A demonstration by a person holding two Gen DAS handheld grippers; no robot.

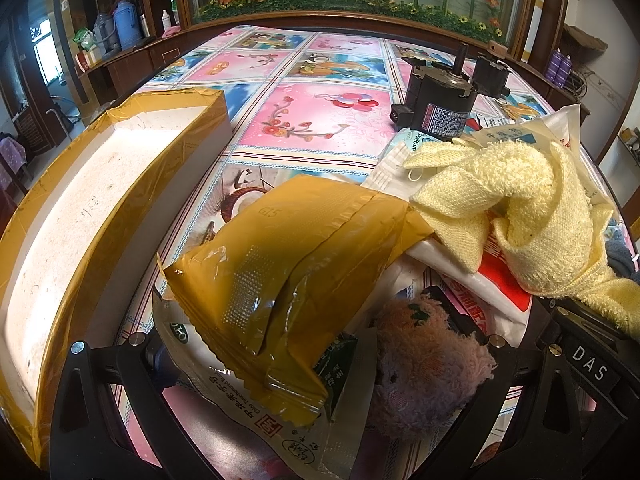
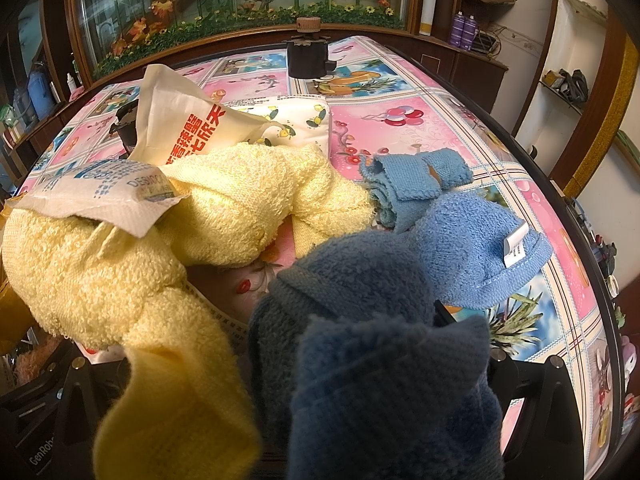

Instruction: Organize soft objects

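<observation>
My L gripper [image 1: 304,364] jaws wide round the pile's tan pouch [image 1: 288,264], foam box [image 1: 100,208] at 10 o'clock prob the bin; R gripper [image 2: 320,408] buried under blue towel [image 2: 384,340], jaws can't tell.

Yellow towel [image 2: 120,264]; blue towel [image 2: 460,248]; mustard pouch [image 1: 288,272]; pink plush [image 1: 424,364]; tablecloth [image 1: 320,112] pink-blue cartoon squares; foam box [image 1: 80,216] white, tan tape.

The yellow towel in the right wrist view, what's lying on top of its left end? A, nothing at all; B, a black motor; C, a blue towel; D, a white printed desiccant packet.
D: a white desiccant packet with blue print rests across the left part of the yellow towel.
</observation>
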